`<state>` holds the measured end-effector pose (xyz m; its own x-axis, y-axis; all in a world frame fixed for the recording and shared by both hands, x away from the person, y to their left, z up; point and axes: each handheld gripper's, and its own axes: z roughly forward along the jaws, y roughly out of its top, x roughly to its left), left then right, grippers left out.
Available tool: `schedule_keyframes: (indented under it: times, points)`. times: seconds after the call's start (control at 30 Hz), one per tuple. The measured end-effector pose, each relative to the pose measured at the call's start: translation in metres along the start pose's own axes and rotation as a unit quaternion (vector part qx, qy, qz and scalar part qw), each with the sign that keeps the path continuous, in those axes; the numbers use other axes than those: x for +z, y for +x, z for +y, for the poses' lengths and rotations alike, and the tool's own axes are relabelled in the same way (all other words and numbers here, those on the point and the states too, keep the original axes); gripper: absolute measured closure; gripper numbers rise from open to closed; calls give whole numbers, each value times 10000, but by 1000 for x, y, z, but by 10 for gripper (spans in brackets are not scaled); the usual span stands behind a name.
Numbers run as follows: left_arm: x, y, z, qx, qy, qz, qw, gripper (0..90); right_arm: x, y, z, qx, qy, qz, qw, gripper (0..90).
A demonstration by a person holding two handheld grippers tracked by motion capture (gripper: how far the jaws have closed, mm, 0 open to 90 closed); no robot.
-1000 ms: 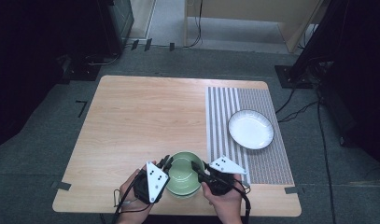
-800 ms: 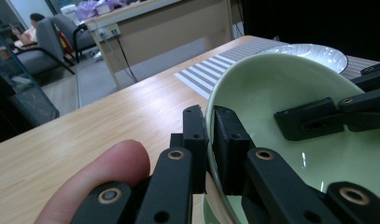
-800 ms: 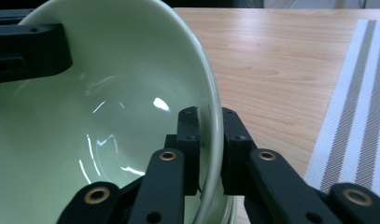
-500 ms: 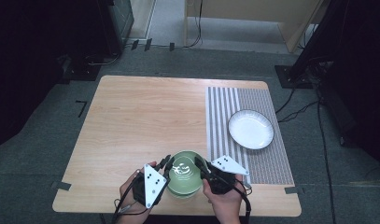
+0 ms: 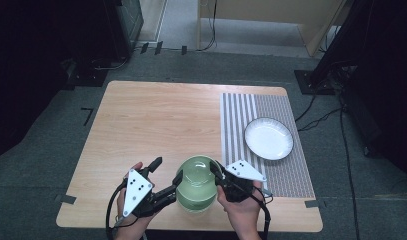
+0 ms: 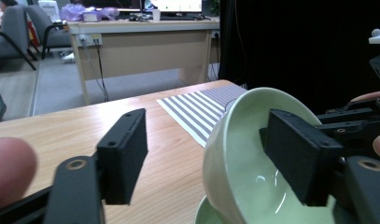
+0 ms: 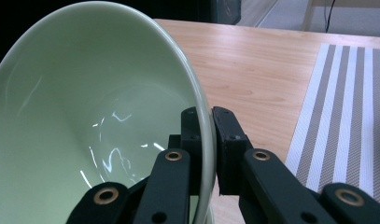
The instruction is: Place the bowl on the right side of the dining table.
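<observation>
Working from the left, the left gripper (image 5: 163,177) sits at the near table (image 5: 156,125) edge with its jaws spread wide, one jaw inside the green bowl (image 5: 195,179) and the other out over bare wood, pinching nothing. A second earlier the bowl sat lower and flatter between the hands; now it is tipped and raised, with another green bowl (image 6: 207,214) showing beneath it, so it looks like the top bowl is being lifted off a stack. The right gripper (image 7: 205,135) has its jaws pressed together on the bowl's rim. Further right, the white plate (image 5: 268,138) rests on the striped mat (image 5: 241,115).
</observation>
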<state>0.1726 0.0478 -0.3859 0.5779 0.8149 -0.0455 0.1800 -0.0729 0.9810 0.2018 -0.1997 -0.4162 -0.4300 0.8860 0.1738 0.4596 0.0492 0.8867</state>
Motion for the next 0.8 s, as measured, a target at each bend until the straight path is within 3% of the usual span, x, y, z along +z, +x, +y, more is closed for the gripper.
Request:
schedule_keyframes:
  times: [0.17, 0.27, 0.37, 0.6, 0.63, 0.67, 0.73, 0.8]
  points:
    - [-3, 9, -1, -49, 53, 135, 9999, 183, -1, -5, 9, 77, -57, 13, 10000, 851]
    - [-4, 15, -4, -114, 80, 201, 9997, 171, -1, -9, 12, 109, -71, 26, 9999, 851]
    - [-6, 27, -10, -226, 207, 255, 9992, 116, -2, -15, 18, 114, -117, -23, 9999, 851]
    - [-4, 47, -28, -310, 419, 533, 9972, 87, -4, -22, 22, 179, -201, -12, 9996, 851]
    - [-2, 56, -36, -289, 556, 704, 9956, 86, -5, -24, 22, 157, -231, -27, 9996, 851]
    - [-2, 56, -36, -289, 556, 704, 9956, 86, -5, -24, 22, 157, -231, -27, 9996, 851]
    - [-1, 66, -43, -237, 693, 902, 9932, 55, -7, -29, 21, 162, -254, -29, 9995, 851]
    - [3, 83, -55, -344, 963, 1057, 9891, 0, -8, -32, 20, 163, -257, -75, 9995, 850]
